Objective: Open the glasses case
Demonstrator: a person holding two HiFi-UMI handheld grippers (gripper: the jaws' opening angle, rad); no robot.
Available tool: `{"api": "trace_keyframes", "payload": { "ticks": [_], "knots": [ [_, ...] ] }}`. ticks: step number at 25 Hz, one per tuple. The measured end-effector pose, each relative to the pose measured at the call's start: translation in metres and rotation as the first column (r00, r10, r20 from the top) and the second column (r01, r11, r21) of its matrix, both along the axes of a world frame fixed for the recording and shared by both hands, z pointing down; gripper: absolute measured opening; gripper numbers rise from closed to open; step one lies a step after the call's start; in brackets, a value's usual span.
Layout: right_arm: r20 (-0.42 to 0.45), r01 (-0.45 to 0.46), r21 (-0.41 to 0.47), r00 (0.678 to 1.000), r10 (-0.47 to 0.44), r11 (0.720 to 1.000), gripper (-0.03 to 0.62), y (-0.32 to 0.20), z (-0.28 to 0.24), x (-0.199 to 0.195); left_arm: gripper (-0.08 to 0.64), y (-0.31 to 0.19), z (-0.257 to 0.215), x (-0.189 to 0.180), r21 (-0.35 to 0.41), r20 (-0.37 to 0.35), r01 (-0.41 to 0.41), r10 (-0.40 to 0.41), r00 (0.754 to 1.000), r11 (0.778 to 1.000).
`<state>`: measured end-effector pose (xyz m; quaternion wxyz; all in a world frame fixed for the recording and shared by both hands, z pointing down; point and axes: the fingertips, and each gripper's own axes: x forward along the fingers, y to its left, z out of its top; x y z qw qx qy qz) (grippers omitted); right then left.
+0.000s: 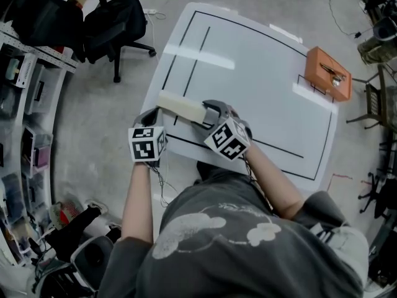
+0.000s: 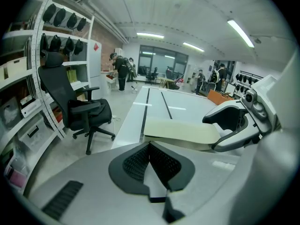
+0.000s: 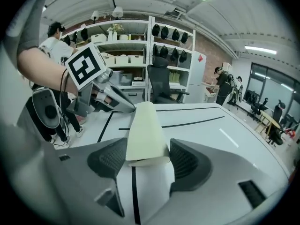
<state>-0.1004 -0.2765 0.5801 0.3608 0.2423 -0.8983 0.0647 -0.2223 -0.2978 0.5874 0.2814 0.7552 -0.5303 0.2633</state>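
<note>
A cream glasses case (image 1: 181, 107) lies closed near the front left of the white table (image 1: 260, 73). My right gripper (image 1: 214, 112) is at its right end. In the right gripper view the case (image 3: 145, 125) fills the gap of the right gripper (image 3: 147, 150), and both black pads (image 3: 185, 161) touch its sides. My left gripper (image 1: 149, 115) is just short of the case's left end. In the left gripper view the left gripper (image 2: 150, 146) has its pads together with nothing between them, and the case (image 2: 180, 132) lies just beyond its tips.
An orange box (image 1: 329, 73) holding a small item stands at the table's far right corner. Black tape lines (image 1: 186, 73) mark the tabletop. A black office chair (image 1: 118, 23) and shelving (image 1: 31, 85) stand on the left. People are at the far end of the room (image 2: 121, 69).
</note>
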Motion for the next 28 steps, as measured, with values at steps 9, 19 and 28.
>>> {"api": "trace_keyframes", "payload": {
  "ticks": [9, 19, 28],
  "knots": [
    [0.122, -0.038, 0.006, 0.992, 0.037, 0.999, 0.197, -0.008, -0.03, 0.006, 0.003, 0.002, 0.001, 0.003, 0.007, 0.005, 0.0, 0.0, 1.0, 1.0],
    [0.174, -0.14, 0.041, 0.976, 0.131, 0.989, 0.049, -0.036, -0.04, 0.039, 0.003, 0.007, 0.0, 0.011, 0.002, 0.002, 0.02, -0.02, 1.0, 1.0],
    [0.164, -0.154, 0.048, 0.976, 0.144, 0.987, 0.035, -0.042, -0.032, 0.053, 0.003, 0.012, 0.001, 0.02, 0.021, 0.011, 0.024, -0.025, 1.0, 0.999]
  ]
}}
